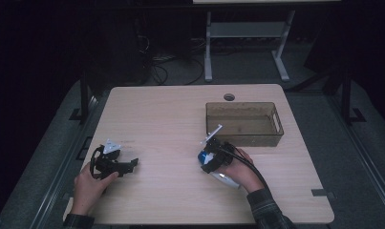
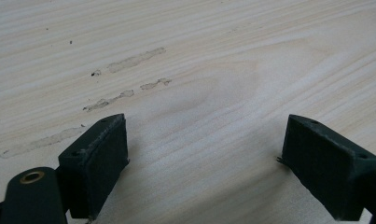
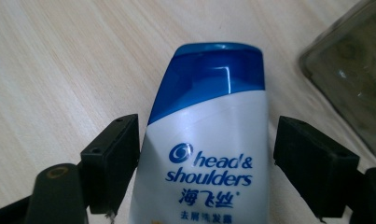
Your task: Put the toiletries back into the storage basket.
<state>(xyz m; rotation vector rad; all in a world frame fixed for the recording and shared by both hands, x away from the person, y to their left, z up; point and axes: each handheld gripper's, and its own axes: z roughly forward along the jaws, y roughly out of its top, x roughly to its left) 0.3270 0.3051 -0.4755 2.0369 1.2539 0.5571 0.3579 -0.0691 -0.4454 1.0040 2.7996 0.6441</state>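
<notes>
The right gripper [image 3: 206, 158] has its jaws apart, straddling the lying shampoo bottle [image 3: 209, 140], apparently lined up to clamp it. Beyond them sits the bin [image 3: 349, 70]. The left gripper [image 2: 204, 154] rests, jaws apart, holding nothing.

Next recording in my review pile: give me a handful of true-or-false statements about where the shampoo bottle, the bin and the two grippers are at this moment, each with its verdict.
1. The shampoo bottle lies on the table between the right gripper's jaws. True.
2. The bottle's cap is red. False: the cap is blue, above a white body.
3. The left gripper has its jaws spread over bare wood with nothing between them. True.
4. The shampoo bottle is inside the clear bin. False: it lies on the table in front of the bin, which looks empty.
5. The right gripper's jaws are clamped tight on the bottle. False: a gap shows at one pad, so the jaws stand open around it.
</notes>
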